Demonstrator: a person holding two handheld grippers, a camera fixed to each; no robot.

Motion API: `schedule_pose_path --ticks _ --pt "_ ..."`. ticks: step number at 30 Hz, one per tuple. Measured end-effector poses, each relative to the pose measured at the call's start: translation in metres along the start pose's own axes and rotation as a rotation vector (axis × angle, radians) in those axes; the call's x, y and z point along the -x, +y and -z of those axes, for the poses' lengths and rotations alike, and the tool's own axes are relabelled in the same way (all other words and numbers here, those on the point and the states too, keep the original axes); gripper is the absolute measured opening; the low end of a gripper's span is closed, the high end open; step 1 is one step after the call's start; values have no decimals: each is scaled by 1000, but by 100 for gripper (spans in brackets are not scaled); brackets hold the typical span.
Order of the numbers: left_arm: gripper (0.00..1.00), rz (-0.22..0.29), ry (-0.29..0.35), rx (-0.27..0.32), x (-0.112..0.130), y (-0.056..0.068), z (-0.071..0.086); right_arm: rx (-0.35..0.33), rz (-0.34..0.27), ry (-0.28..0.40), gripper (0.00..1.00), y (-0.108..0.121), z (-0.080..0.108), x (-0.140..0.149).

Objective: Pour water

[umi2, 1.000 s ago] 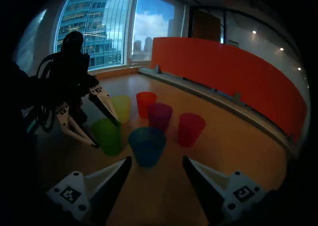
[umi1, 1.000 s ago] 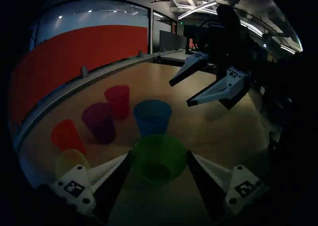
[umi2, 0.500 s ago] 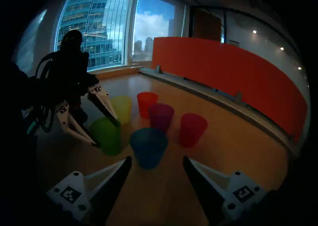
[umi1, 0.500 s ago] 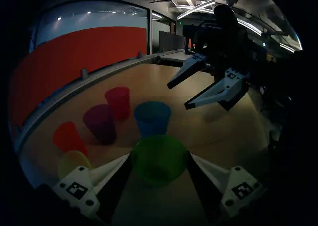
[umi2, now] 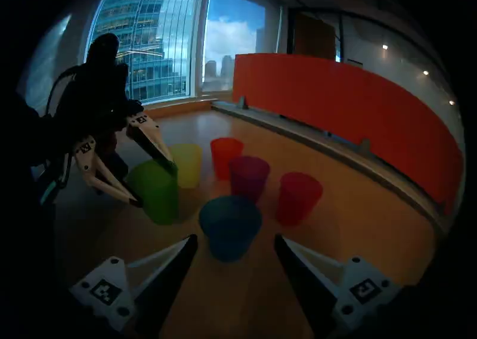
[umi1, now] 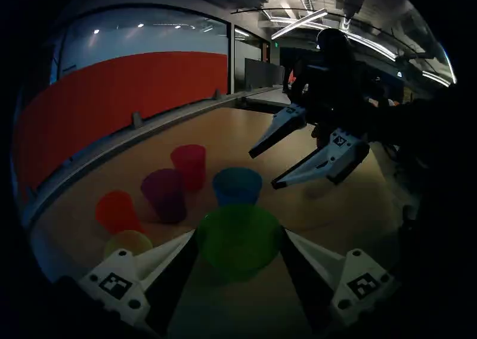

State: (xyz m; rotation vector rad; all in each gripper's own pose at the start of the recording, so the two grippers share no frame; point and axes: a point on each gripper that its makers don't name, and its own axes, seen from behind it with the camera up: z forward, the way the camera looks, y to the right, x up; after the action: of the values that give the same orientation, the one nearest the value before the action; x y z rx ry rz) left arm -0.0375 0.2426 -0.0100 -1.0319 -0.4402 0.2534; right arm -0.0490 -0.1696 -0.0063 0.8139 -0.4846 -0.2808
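Note:
My left gripper (umi1: 238, 239) is shut on a green cup (umi1: 238, 243), its fingers pressing both sides. In the right gripper view the same green cup (umi2: 154, 190) hangs upright just above the wooden table (umi2: 369, 220) in the left gripper (umi2: 155, 182). A blue cup (umi2: 230, 226) stands right in front of my right gripper (umi2: 234, 239), which is open with nothing held. From the left gripper view, the right gripper (umi1: 262, 171) hovers just right of the blue cup (umi1: 237, 186). Whether either cup holds water is too dark to tell.
Behind the blue cup stand a purple cup (umi2: 248, 177), a red cup (umi2: 296, 196), an orange cup (umi2: 226, 155) and a yellow cup (umi2: 188, 163). An orange partition (umi2: 358, 106) runs along the table's far edge. A person's dark figure (umi2: 95, 100) holds the left gripper.
The left gripper has raised the green cup slightly off the table. The right gripper has come lower and closer to the blue cup, still open.

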Motion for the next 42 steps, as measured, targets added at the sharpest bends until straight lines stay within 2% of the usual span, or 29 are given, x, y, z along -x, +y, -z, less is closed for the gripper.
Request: schedule_pose_path --ticks 18,32,42 --pt "90 7 63 -56 -19 -18 26 -19 2 -28 99 -5 -27 4" --pt "90 16 77 -85 -18 -24 43 -27 10 -47 100 -8 -49 4" --pt "90 21 79 -96 -16 -27 47 -28 4 -58 99 -8 -57 7"
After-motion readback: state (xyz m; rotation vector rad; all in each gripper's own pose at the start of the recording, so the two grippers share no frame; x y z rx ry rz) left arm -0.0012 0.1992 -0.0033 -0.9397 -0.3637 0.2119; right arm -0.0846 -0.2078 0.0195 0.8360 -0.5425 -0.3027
